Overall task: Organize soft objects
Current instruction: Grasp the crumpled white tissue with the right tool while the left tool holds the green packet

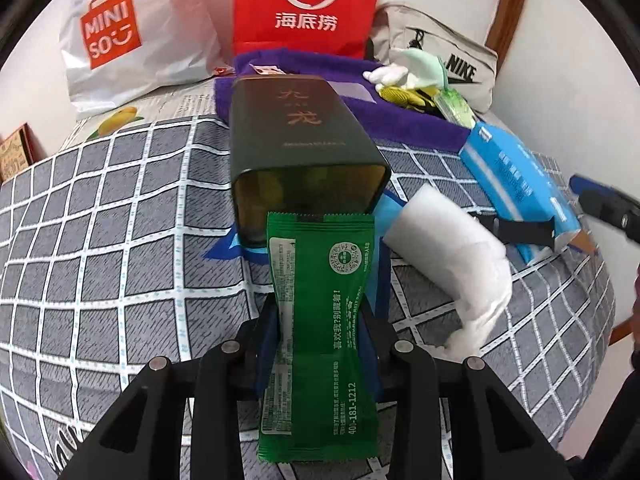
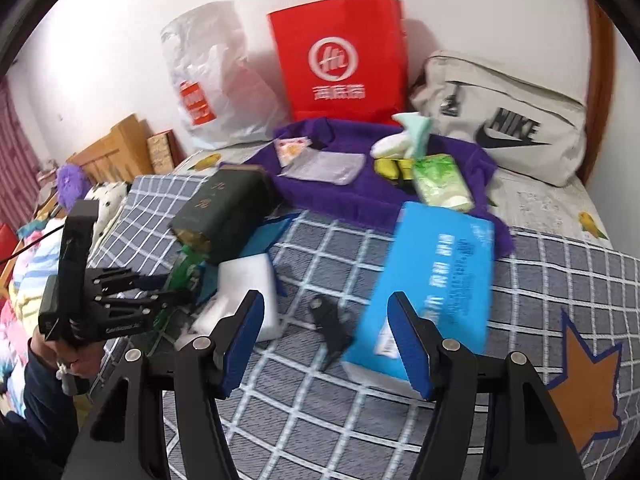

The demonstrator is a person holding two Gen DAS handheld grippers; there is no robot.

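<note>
Centrally on the bed [image 1: 100, 208], whose cover is a grey and white check, a dark green tin [image 1: 304, 148] lies on its side with its open mouth toward the left gripper [image 1: 320, 332]. Left gripper: jaws closed onto a green sachet [image 1: 320, 320], pinched at its middle; the far end of the sachet touches the lower rim of the tin's mouth. A white sponge [image 1: 452, 252] lies just beside the tin, on its right in the left wrist view, resting partly on a flat blue sheet [image 2: 264, 240]. Right gripper [image 2: 326, 340]: jaws apart and holding nothing, hovering above the cover between the sponge and a blue tissue pack [image 2: 432, 280]; a small black clip [image 2: 332, 324] lies on the cover between its fingers in that view. Toward the far edge of the bed a purple towel [image 2: 360, 196] carries a clear pouch [image 2: 324, 168], a small printed packet [image 2: 290, 150], a green tissue packet [image 2: 438, 180] and white, pale green and yellow soft items [image 2: 400, 148]. Against the wall stand a white plastic bag [image 1: 136, 36], a red paper bag [image 1: 308, 4] and a grey sports bag [image 2: 504, 120]. A person's hand [image 2: 60, 352] grips the left gripper's handle near the bed's left edge in the right wrist view
</note>
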